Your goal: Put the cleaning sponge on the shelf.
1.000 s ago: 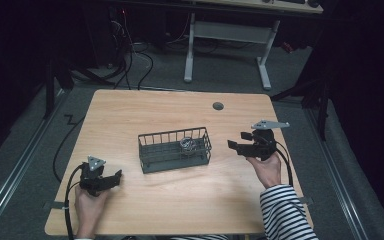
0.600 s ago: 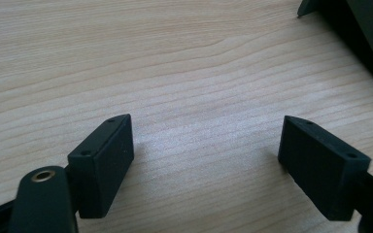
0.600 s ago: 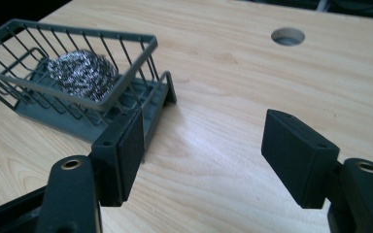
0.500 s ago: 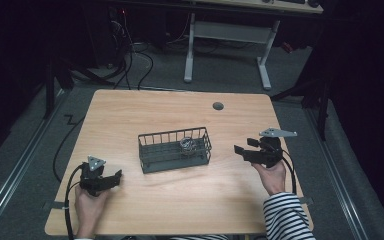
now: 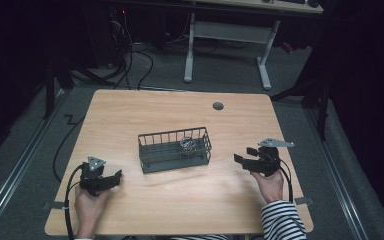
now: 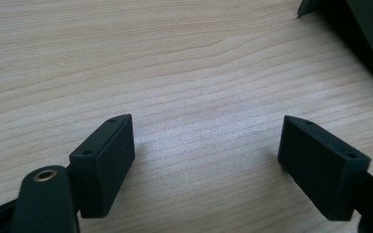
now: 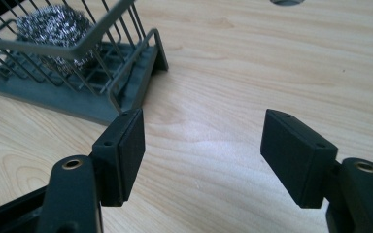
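A dark wire basket (image 5: pixel 174 149) stands in the middle of the wooden table (image 5: pixel 130 115), with a steel-wool scourer (image 5: pixel 188 145) lying in its right part. The scourer (image 7: pixel 53 29) shows through the basket's bars (image 7: pixel 102 63) in the right gripper view. My right gripper (image 5: pixel 244 156) rests low on the table to the right of the basket, open and empty, its jaws pointing toward the basket. My left gripper (image 5: pixel 114 176) sits near the front left of the table, open with nothing between its jaws. A corner of the basket (image 6: pixel 364 34) appears at the top right of the left gripper view.
A round cable hole (image 5: pixel 218 106) lies in the tabletop behind the basket. Cables trail from both grippers off the front edge. Beyond the table stands another desk's white frame (image 5: pixel 230 45) on a grey floor.
My right gripper has drawn back from the basket, toward the right front of the table, and lowered. The left gripper has stayed where it was.
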The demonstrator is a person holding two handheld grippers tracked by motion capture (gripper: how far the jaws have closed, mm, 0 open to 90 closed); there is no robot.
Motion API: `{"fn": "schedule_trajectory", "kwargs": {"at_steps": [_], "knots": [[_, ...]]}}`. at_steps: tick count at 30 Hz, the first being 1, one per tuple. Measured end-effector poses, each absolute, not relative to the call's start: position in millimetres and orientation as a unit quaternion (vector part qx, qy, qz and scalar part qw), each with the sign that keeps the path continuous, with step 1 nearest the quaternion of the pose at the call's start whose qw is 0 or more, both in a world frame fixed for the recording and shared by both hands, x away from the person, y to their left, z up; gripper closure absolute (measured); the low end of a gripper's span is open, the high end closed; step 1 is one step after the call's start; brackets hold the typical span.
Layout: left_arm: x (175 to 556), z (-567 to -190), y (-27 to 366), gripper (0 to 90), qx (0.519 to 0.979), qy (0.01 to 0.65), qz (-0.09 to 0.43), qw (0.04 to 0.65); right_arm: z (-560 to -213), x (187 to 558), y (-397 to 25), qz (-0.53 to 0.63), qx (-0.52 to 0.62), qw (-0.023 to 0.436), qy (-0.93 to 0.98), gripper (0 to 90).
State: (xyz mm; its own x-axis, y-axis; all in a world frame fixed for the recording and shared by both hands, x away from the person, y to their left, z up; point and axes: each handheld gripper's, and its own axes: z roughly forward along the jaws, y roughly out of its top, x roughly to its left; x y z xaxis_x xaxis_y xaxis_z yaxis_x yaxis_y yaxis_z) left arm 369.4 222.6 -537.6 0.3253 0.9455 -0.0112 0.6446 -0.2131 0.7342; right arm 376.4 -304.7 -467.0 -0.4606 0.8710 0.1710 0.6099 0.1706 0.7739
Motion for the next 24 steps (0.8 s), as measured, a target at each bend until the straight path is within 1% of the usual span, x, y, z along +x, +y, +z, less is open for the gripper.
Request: {"fn": "schedule_trajectory", "kwargs": {"at_steps": [11, 24], "knots": [[369.3, -537.6, 222.6, 21.3, 0.745, 0.533, 0.228, 0.330, -489.4, 375.1, -301.9, 0.393, 0.503, 0.167, 0.751, 33.2], [369.3, -537.6, 222.6, 21.4, 0.745, 0.534, 0.228, 0.330, -520.5, 376.0, -296.5, 0.351, 0.510, 0.191, 0.762, 33.1]]}}
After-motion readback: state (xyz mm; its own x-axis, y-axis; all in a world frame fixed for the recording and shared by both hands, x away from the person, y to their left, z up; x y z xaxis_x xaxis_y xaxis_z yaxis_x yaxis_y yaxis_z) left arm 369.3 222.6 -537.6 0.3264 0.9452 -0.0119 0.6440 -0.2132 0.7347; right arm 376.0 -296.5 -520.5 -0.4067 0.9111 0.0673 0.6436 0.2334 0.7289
